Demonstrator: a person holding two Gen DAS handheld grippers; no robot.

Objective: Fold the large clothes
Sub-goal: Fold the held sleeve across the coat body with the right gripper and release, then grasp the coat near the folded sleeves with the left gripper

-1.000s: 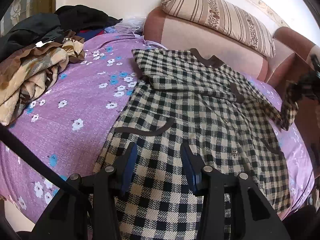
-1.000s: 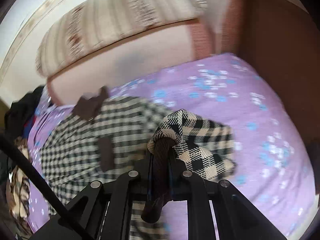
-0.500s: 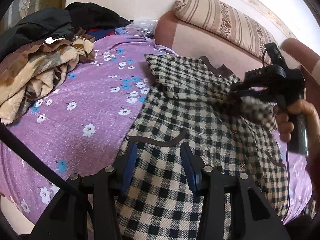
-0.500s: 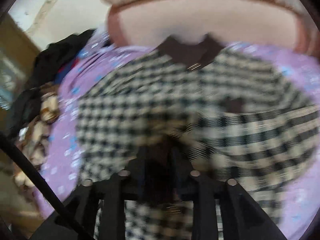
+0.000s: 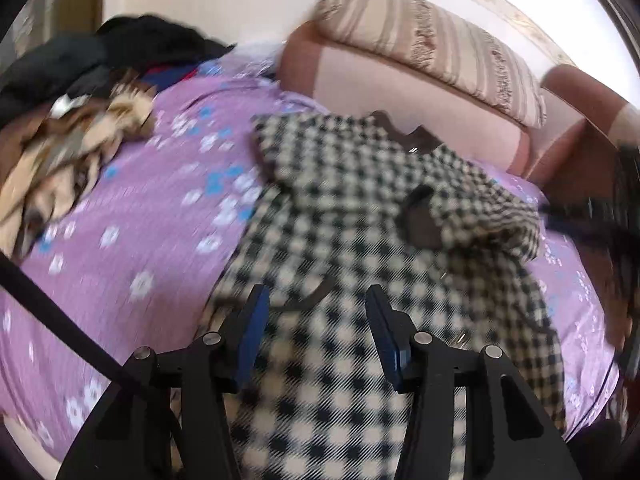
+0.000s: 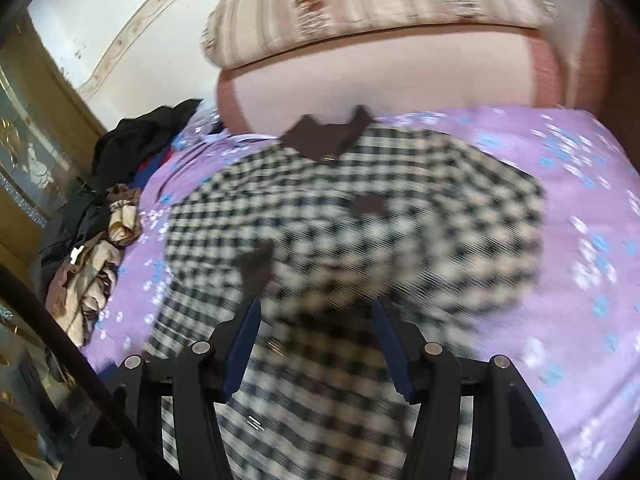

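A large black-and-cream checked coat (image 5: 344,240) with a brown collar (image 6: 326,140) lies on the purple flowered bedspread (image 5: 132,236). Both sleeves lie folded across its front, with brown cuffs (image 6: 256,266) showing; the right sleeve (image 5: 480,204) is draped over the chest. My left gripper (image 5: 316,324) is open and empty above the coat's lower part. My right gripper (image 6: 316,344) is open and empty above the coat's front, which also fills the right wrist view (image 6: 360,232). Both views are motion-blurred.
A heap of brown, tan and black clothes (image 5: 68,140) lies at the left of the bed. A pink headboard (image 5: 400,96) with a striped bolster (image 5: 432,44) stands behind the coat. A wooden cabinet (image 6: 36,128) stands at the left.
My right gripper carried the right sleeve across the coat, opened and let it go on the chest. It then drew back. My left gripper stayed open over the coat's lower part.
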